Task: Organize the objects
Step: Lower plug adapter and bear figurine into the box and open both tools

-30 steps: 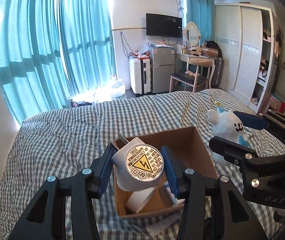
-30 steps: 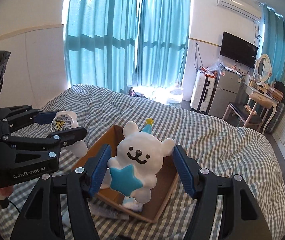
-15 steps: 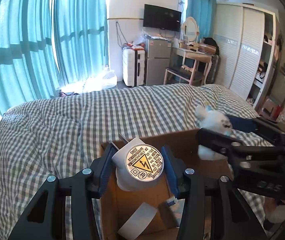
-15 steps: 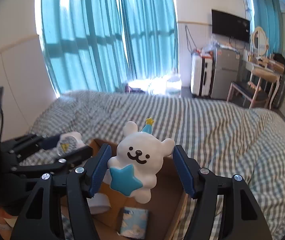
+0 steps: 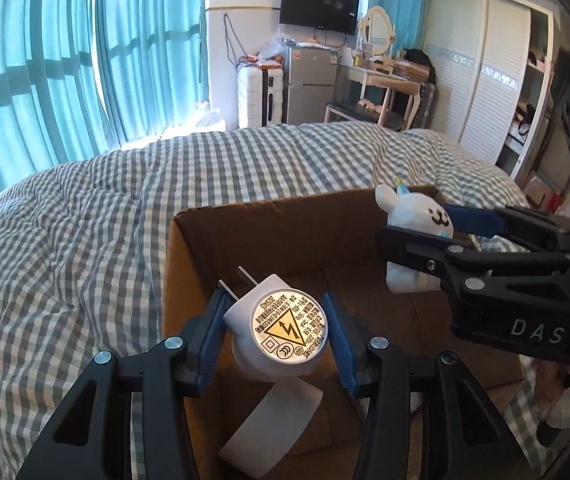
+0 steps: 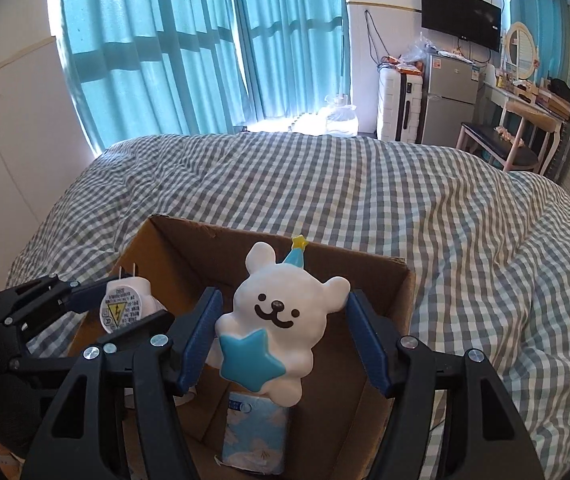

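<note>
The left claw (image 5: 275,338) grips a white plastic wall plug with two metal prongs and a round yellow warning label (image 5: 281,330), its blue pads pressed against both sides, above the near-left part of an open brown cardboard box (image 5: 245,248) that sits on a bed covered in grey-and-white checked fabric (image 5: 85,240). The right claw (image 6: 283,338) is closed on a white squishy bear toy with a blue star on its belly and a small blue party hat (image 6: 281,316), held upright over the same box. Inside the box lie a blue-and-white cloud-printed tissue packet (image 6: 255,440) and a curled white paper strip (image 5: 273,428).
</note>
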